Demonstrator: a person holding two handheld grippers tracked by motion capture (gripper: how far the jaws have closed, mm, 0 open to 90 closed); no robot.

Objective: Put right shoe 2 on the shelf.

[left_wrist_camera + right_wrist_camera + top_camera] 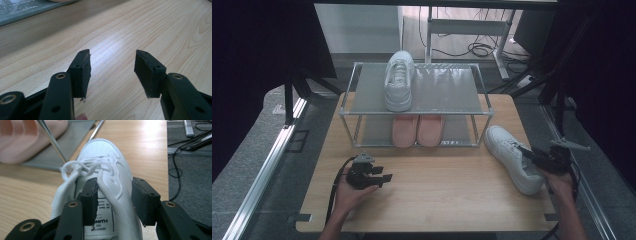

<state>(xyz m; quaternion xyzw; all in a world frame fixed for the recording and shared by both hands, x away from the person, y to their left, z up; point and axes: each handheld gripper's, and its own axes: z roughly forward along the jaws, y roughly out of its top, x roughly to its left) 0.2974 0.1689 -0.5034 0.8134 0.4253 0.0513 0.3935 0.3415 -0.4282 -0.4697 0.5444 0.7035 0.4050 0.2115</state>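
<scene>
The wooden surface (437, 195) carries a two-tier metal shoe rack (414, 102) at its far side — one white sneaker (398, 80) on top, a pink pair (417, 131) below. A second white sneaker (513, 157) lies on the surface just right of the rack. The right hand-held gripper (115, 200) straddles its collar — one jaw inside, one outside — spread, not pinching. The left hand-held gripper (112, 72) rests spread and empty over bare wood.

Open table (437, 195) between both hands; the rack (414, 112) blocks behind, its top shelf seemingly half free.
</scene>
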